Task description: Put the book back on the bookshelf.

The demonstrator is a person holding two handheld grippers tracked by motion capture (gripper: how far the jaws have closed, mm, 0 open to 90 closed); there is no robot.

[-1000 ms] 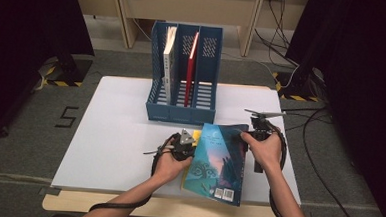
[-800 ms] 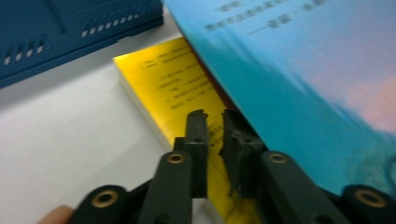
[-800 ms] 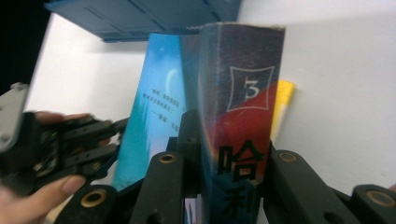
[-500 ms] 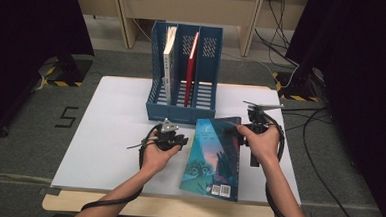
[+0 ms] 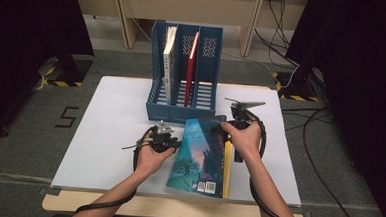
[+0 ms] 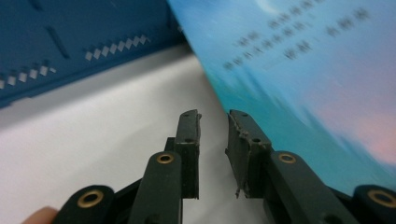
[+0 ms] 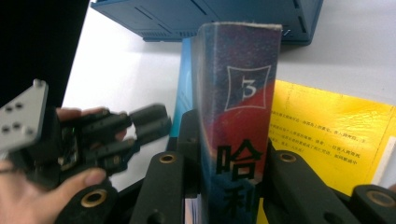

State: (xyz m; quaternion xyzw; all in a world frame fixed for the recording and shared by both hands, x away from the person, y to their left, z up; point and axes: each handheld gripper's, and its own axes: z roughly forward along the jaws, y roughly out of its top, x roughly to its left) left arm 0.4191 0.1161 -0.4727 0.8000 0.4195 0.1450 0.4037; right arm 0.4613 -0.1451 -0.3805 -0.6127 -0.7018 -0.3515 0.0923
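the right tongs [image 7: 233,154] are clenched on the spine of the blue book [image 5: 201,154], which is gripped upright between the two black jaws in the right gripper view, the figure 3 on the spine facing the camera. the left tongs [image 6: 215,140] are released, a narrow gap standing between their jaws with nothing in it; they have just been opening, and the book's blue cover lies just beside the right-hand jaw without being pinched. in the high view the book is held tilted over the near right part of the table [image 5: 104,134], its far edge raised by the right tongs [image 5: 232,128], and a yellow book [image 5: 226,170] is seen lying under it. the blue file rack [image 5: 183,105] stands beyond, with a white book [image 5: 168,62] and a red book [image 5: 191,63] already upright in its slots, so two are judged filed and the blue one is yet to be slotted in. compared with a second ago, the left tongs [image 5: 162,137] have been drawn off the book's left edge towards the left, and the book has been carried slightly nearer the rack.
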